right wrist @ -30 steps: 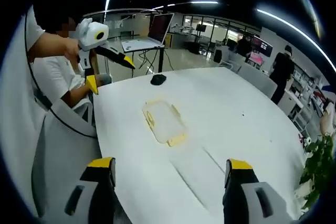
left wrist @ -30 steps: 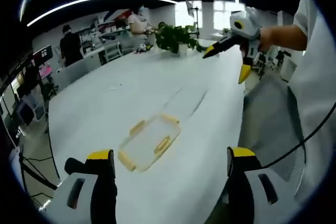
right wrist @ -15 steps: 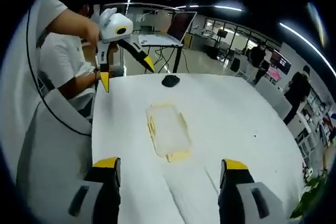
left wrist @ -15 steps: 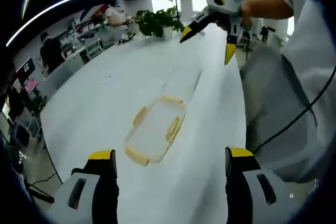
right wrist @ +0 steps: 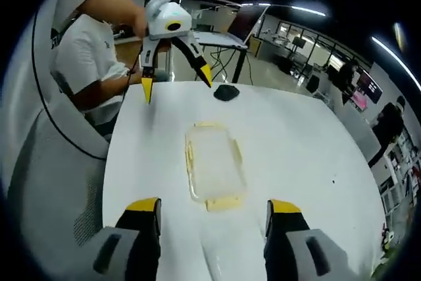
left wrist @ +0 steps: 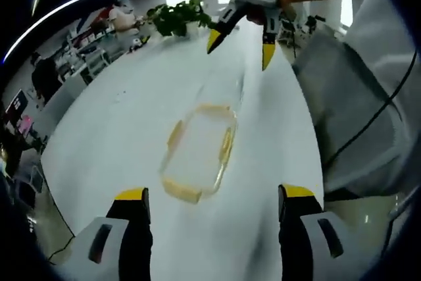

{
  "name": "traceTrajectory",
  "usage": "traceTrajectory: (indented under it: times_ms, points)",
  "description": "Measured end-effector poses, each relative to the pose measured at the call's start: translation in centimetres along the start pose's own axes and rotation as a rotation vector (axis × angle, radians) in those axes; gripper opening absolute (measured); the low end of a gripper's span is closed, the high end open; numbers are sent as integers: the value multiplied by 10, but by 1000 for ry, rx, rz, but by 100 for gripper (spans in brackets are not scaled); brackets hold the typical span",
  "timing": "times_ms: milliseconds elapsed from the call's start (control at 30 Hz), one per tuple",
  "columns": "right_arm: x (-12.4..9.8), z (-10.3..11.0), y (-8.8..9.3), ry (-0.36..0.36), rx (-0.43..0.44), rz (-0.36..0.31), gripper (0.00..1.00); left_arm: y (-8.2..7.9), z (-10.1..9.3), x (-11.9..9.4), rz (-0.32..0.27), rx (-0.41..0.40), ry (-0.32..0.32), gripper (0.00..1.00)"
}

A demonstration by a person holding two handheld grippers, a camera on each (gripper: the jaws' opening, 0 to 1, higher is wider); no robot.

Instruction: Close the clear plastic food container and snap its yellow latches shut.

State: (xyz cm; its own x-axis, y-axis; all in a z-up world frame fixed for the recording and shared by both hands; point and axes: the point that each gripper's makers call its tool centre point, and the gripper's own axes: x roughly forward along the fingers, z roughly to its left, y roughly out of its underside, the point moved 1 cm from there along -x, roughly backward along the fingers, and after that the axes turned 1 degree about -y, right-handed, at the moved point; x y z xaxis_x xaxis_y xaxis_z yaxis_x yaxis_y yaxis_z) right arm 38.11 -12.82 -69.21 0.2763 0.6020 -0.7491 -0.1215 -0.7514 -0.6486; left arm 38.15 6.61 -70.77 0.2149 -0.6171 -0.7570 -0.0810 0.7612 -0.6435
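Both grippers, left gripper (left wrist: 207,195) and right gripper (right wrist: 210,207), have closed in, jaws spread and holding nothing, on the clear container (right wrist: 214,170) lying flat on the white table (right wrist: 296,149), black mouse (right wrist: 227,93) at 12 o'clock.

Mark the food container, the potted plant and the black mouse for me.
food container (left wrist: 197,149), left gripper view, clear lid centre.
potted plant (left wrist: 172,19), left gripper view, leaves.
black mouse (right wrist: 227,92), right gripper view, top.

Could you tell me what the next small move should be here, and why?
Probably bring both grippers down toward the container. The left gripper and right gripper hang open above the table, touching nothing, and the yellow latches sit untouched.
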Motion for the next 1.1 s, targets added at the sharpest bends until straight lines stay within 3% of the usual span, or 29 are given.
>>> traceTrajectory:
  times_ms: [267, 400, 700, 867, 1100]
  points:
    - [20, -12, 9, -28, -12, 55, 56, 12, 16, 14, 16, 24, 31, 66]
    - [33, -10, 11, -83, -24, 67, 51, 17, 23, 19, 45, 102, 32, 63]
    - [55, -16, 23, -96, -85, 134, 46, 22, 44, 35, 79, 119, 99, 56]
    - [65, -22, 29, -107, -82, 177, 45, 36, 57, 48, 152, 119, 112, 52]
    - [77, -28, 42, -133, -77, 239, 42, 35, 57, 58, 140, 113, 139, 47]
